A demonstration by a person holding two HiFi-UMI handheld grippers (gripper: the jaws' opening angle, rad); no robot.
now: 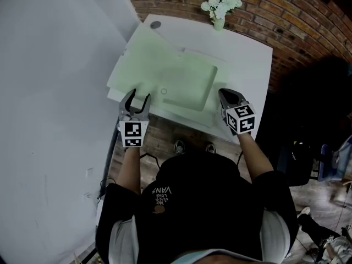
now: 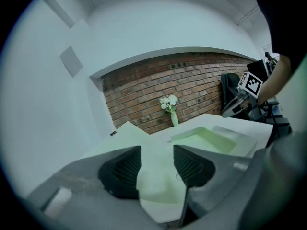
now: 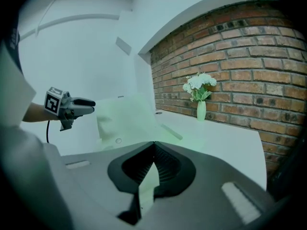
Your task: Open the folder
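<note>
Folder (image 1: 176, 81) on the white table (image 1: 247, 65), pale green, lying on the near side of the vase of flowers (image 1: 219, 22) and already looking spread. One broad flap (image 1: 137, 59) is thrown out to the left of the vase, while the pocket half (image 1: 190, 84) sits flat, nearer than the vase. So the opening looks all but done, and this reads as the letting-go stage. Left gripper (image 1: 139, 95) hangs at the near table edge, well to the vase's near left, jaws parted with nothing pressed between them. Right gripper (image 1: 223, 92), almost straight in front of the vase at the near edge, is clenched tip to tip. A pale sliver shows behind the tips, and I can't tell if that's a nipped folder edge. Next it wants a clean release and a pull back toward the person. Watch the flap: it seems to reach the table edge left of the vase, close by the white wall (image 1: 55, 92). Plenty of bare tabletop right of the vase.
</note>
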